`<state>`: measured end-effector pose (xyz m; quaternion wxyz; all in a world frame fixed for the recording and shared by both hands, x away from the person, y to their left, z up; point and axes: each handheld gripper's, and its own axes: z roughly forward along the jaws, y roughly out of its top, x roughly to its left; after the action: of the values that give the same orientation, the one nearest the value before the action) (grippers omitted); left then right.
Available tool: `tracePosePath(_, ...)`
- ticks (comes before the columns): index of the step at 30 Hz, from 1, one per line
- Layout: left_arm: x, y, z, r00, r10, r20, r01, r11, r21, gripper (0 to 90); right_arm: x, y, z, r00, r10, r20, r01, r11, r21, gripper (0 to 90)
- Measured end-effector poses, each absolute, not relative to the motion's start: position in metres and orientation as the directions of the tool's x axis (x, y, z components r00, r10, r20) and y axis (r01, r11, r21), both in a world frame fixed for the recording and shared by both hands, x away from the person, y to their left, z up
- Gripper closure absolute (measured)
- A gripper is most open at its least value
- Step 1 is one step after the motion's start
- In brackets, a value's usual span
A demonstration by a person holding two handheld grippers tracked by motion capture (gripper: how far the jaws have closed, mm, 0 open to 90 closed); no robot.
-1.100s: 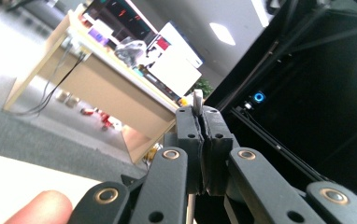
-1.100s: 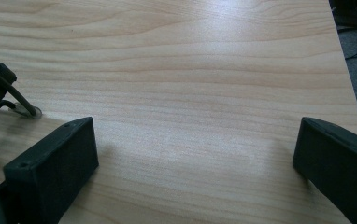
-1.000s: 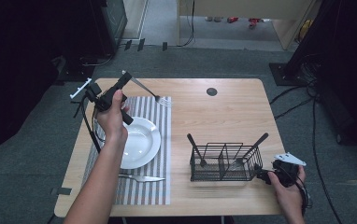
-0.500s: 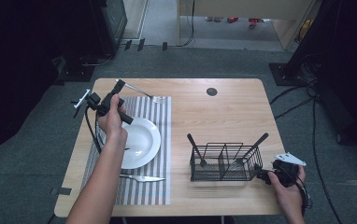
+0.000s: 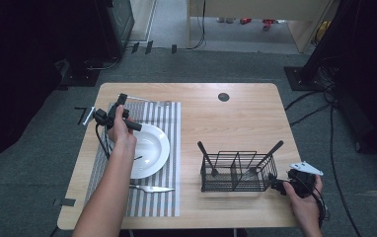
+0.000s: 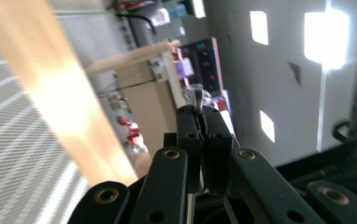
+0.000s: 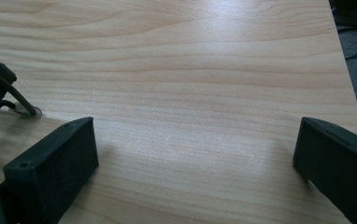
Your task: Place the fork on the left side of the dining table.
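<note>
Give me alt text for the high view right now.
The left claw, shut on a fork, holds it low over the far edge of the striped placemat, beyond a white plate. A knife lies near the plate; the right claw rests beside a black wire caddy holding utensils.

A light wooden bench (image 5: 236, 118) carries everything. A striped grey placemat (image 5: 169, 128) lies flat on its left part. On the placemat rest a white plate (image 5: 152, 148) and, just nearer the person, a knife (image 5: 152, 188). A black wire caddy (image 5: 236, 173) stands on the bare wood to the right, well apart from the placemat. A dark round cable port (image 5: 223, 97) sits near the far edge.
</note>
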<state>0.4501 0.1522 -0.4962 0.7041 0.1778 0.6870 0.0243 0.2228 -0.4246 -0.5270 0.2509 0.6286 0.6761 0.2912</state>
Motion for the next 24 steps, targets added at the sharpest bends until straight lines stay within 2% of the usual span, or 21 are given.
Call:
tracePosePath(3,0.453,0.149,-0.505,0.023,0.331,-0.943,0.224,0.918,0.328,89.1,0.223,-0.425,-0.527,-0.084,0.996,0.027,0.704,0.040,0.709,0.0)
tracePosePath(13,0.457,0.147,-0.518,-0.046,0.330,-0.943,0.218,0.924,0.313,89.2,0.223,-0.425,-0.527,-0.084,0.996,0.027,0.704,0.040,0.709,0.0)
tracePosePath(16,0.458,0.145,-0.518,-0.057,0.357,-0.932,0.231,0.913,0.336,89.2,0.223,-0.425,-0.527,-0.084,0.996,0.027,0.704,0.040,0.709,0.0)
tracePosePath(17,0.457,0.144,-0.518,-0.072,0.399,-0.914,0.234,0.898,0.374,89.1,0.223,-0.425,-0.527,-0.084,0.996,0.027,0.704,0.040,0.709,0.0)
tracePosePath(21,0.458,0.142,-0.519,-0.089,0.452,-0.888,0.229,0.876,0.423,89.1,0.223,-0.425,-0.527,-0.084,0.996,0.027,0.704,0.040,0.709,0.0)
tracePosePath(24,0.457,0.141,-0.520,-0.095,0.450,-0.888,0.219,0.880,0.422,89.0,0.223,-0.425,-0.527,-0.084,0.996,0.027,0.704,0.040,0.709,0.0)
